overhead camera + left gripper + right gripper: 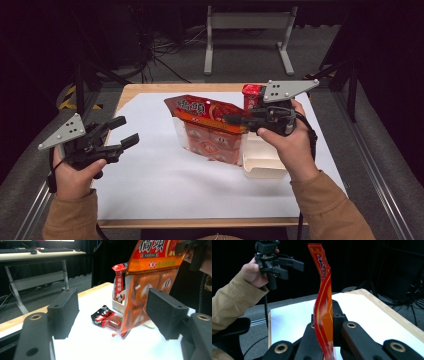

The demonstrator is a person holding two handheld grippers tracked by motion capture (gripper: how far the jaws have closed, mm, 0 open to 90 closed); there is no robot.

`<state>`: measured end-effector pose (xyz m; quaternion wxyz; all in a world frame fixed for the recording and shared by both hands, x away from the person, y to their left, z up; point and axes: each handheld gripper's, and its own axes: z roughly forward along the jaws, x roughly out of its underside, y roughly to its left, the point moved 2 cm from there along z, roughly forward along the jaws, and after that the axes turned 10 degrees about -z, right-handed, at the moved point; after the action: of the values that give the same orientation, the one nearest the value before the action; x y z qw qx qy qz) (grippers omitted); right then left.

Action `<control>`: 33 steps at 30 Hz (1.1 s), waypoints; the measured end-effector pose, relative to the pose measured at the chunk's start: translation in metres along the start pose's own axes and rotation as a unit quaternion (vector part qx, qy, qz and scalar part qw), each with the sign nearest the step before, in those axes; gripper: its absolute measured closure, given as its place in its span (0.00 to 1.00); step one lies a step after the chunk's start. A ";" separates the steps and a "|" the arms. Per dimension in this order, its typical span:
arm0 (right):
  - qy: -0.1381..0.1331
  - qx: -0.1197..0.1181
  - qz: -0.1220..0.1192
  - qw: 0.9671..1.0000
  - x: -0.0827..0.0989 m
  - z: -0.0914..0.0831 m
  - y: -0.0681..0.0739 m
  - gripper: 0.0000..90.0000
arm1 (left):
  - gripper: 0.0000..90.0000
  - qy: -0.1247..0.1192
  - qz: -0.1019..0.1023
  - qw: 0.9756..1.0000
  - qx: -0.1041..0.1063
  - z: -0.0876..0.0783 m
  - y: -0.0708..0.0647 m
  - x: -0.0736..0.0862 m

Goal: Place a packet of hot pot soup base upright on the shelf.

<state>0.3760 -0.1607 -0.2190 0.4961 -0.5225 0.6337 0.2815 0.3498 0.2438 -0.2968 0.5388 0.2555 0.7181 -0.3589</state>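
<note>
Right gripper [235, 119] jaws clamped on top edge of orange snack bag [212, 127], bag lifted upright over table [165, 175]. Left gripper [122, 134] off to side, jaws spread, nothing between them.

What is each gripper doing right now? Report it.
Left gripper: open, holding nothing.
Right gripper: shut on the orange snack bag.

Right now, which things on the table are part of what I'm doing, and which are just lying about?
In the job:
- orange snack bag, clamped at its top edge by the right tool
- left tool, jaws open, nothing between them
- white tray beside the bag, probably

Lying about:
- small red and black sachets on the table
- red packet standing behind the tray
</note>
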 end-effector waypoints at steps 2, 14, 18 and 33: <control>-0.001 0.001 0.006 1.000 -0.001 -0.004 -0.003 1.00 | 0.26 -0.003 -0.001 1.000 -0.004 0.000 0.001 0.001; -0.008 0.022 0.026 0.999 -0.004 -0.029 -0.016 1.00 | 0.13 -0.008 -0.006 1.000 -0.022 0.004 0.009 0.005; -0.012 0.029 0.032 0.999 -0.003 -0.037 -0.020 1.00 | 0.12 -0.004 -0.010 1.000 -0.024 0.004 0.010 0.005; -0.019 0.055 0.034 0.998 0.005 -0.067 -0.030 1.00 | 0.11 0.015 -0.010 0.999 -0.038 0.010 0.017 0.012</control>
<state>0.3822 -0.2308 -0.1954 0.5260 -0.4670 0.6562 0.2731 0.3652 0.2464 -0.3138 0.5332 0.2330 0.7420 -0.3329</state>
